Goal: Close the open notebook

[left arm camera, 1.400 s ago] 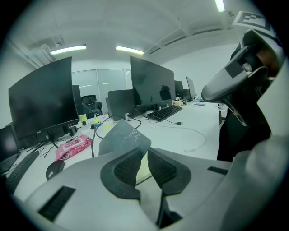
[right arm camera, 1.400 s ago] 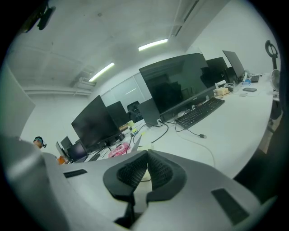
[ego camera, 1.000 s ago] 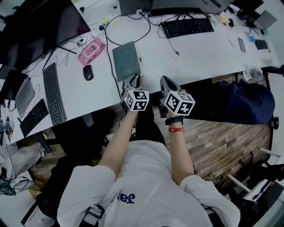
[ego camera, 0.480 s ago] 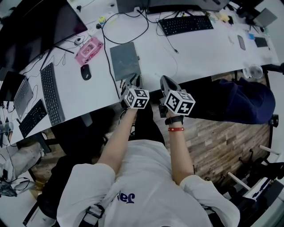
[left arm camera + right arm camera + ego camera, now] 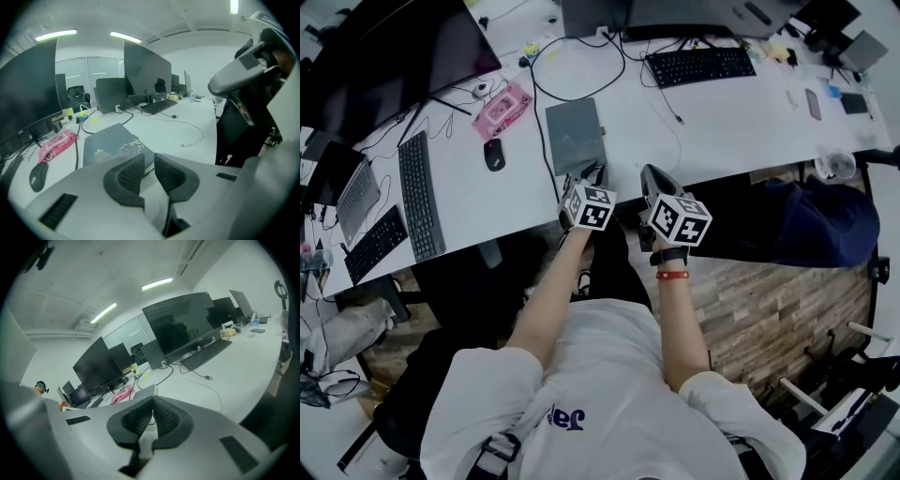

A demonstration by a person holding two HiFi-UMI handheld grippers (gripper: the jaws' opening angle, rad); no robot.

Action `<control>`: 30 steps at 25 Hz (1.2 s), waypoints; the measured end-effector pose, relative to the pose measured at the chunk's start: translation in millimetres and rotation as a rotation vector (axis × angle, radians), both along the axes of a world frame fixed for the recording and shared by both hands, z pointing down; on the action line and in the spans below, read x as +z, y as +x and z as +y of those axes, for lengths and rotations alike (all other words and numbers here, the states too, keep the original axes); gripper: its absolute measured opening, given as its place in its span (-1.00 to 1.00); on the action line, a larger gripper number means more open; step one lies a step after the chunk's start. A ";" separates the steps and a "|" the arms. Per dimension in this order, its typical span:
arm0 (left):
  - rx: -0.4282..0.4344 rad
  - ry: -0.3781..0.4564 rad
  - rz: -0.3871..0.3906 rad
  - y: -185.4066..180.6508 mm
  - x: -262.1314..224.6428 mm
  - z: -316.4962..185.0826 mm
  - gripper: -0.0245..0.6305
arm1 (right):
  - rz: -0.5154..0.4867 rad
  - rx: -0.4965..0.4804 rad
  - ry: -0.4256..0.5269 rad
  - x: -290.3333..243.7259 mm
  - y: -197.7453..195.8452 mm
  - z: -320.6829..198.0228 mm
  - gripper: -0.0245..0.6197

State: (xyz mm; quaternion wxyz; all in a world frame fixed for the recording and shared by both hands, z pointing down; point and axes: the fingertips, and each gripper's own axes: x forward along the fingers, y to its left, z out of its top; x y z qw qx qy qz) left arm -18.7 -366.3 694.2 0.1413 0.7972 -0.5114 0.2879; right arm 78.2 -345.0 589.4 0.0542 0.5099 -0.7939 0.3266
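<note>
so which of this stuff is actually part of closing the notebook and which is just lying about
Job in hand: notebook, already lying shut on the desk; left gripper, open and empty; right gripper, shut and empty.

Just lying about: pink pack, mouse, black keyboard, second keyboard, phone.

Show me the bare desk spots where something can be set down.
Widest bare stretch: the desk right of the notebook, in front of the black keyboard, up to the phone; only a thin cable crosses it. A smaller patch lies left of the notebook, between the mouse and the front edge. Crowded: the far left, with two keyboards and the pink box.
</note>
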 end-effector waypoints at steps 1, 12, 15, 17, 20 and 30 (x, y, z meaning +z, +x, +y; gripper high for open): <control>0.000 0.011 0.007 -1.8 -7.5 1.7 -0.69 | 0.003 -0.005 0.008 -4.0 -2.0 0.1 -0.93; -0.072 0.197 0.120 -56.8 -130.2 23.2 -0.70 | 0.028 -0.066 0.127 -63.6 -40.1 2.6 -0.93; -0.108 0.225 0.141 -80.7 -162.9 31.6 -0.71 | 0.042 -0.099 0.168 -82.2 -55.6 4.2 -0.93; -0.135 0.257 0.158 -97.6 -184.5 35.7 -0.73 | 0.054 -0.118 0.200 -94.7 -64.7 5.6 -0.93; -0.167 0.284 0.185 -119.3 -206.7 43.3 -0.76 | 0.064 -0.139 0.236 -109.7 -77.3 8.3 -0.93; -0.238 0.341 0.258 -155.3 -240.8 72.1 -0.83 | 0.079 -0.180 0.322 -134.6 -100.0 28.4 -0.93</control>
